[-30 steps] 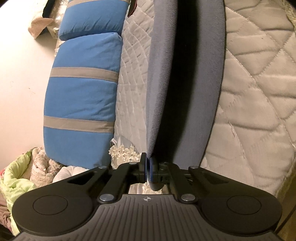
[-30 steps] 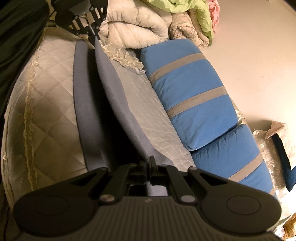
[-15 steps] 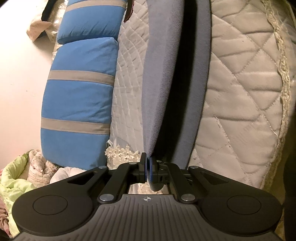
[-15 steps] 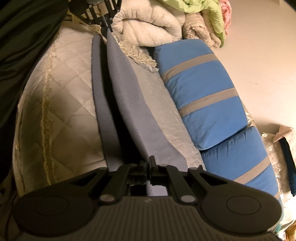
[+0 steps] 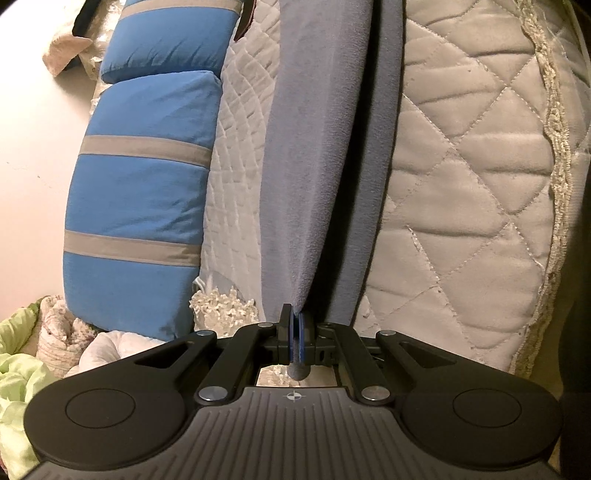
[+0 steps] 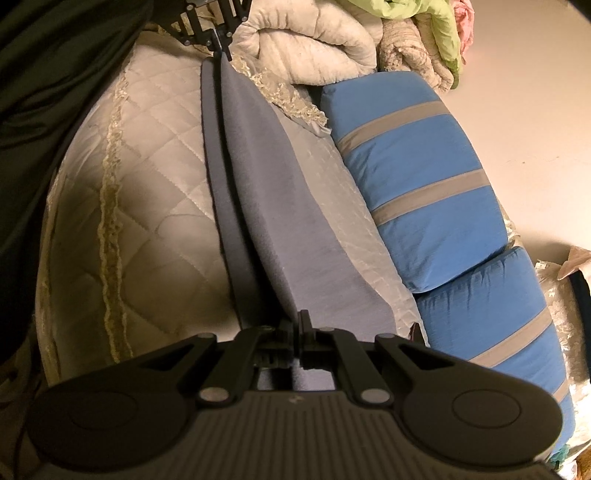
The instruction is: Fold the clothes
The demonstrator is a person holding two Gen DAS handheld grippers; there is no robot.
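A grey-blue garment [image 5: 310, 155] is stretched as a doubled band between my two grippers, just above a cream quilted bed cover [image 5: 472, 184]. In the left wrist view my left gripper [image 5: 294, 325] is shut on one end of the cloth, and a small nub of fabric pokes out behind the pads. The right wrist view shows the same garment [image 6: 280, 221] running away from my right gripper [image 6: 300, 325], which is shut on its other end. My left gripper [image 6: 221, 48] shows small at the top of that view, pinching the far end.
Two blue pillows with grey stripes [image 5: 144, 192] [image 6: 424, 177] lie along the wall side of the bed. A heap of white, green and pink bedding [image 6: 369, 33] sits past the pillows. A dark sleeve [image 6: 55, 74] fills the upper left of the right wrist view.
The garment's two layers have drawn closer together and the band has shifted across the quilt toward the pillows. Both grippers keep their hold on its ends.
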